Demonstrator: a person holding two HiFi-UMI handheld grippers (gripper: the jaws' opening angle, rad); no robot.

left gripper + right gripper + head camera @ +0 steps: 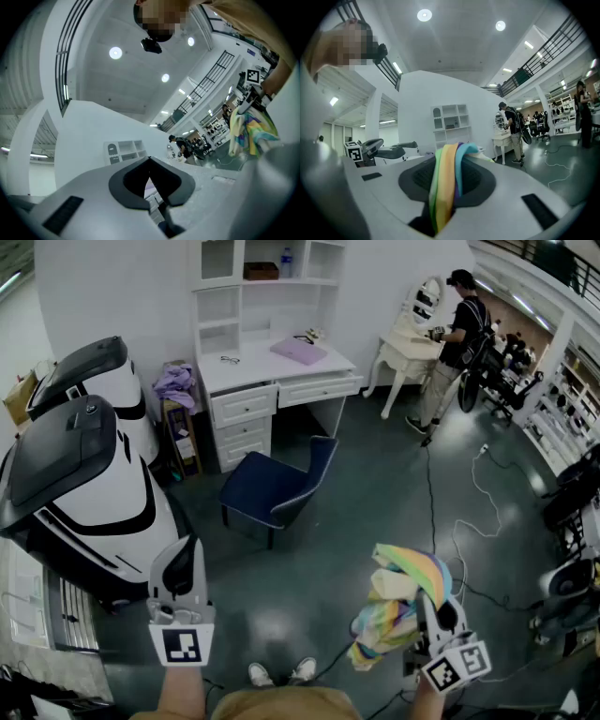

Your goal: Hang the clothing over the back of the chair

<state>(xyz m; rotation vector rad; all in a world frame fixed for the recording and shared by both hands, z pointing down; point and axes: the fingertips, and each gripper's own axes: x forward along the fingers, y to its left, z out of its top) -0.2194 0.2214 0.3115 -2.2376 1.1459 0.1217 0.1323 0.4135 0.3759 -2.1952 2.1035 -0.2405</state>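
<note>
The right gripper (446,183) has its jaws closed on the clothing (401,610), a soft piece with rainbow stripes. In the right gripper view a folded band of it runs up between the two dark pads and falls over their front. In the head view the rest hangs in a loose bundle beside this gripper, above the grey floor (375,512), and it is well apart from the chair (267,491).

The left gripper (149,174) holds nothing. Its jaws stand together, with only a thin slit between the pads, and it is raised a little in the air.

The chair is dark blue and stands on the floor just before the white desk (253,369), near the desk's front right corner. The chair back (320,461) is bare. A pink flat thing (299,351) lies on the desk near its right edge, and a pair of glasses (230,359) lies near the left edge. At the far right of the floor a person (457,343) stands at a small white dressing table (405,351).
</note>
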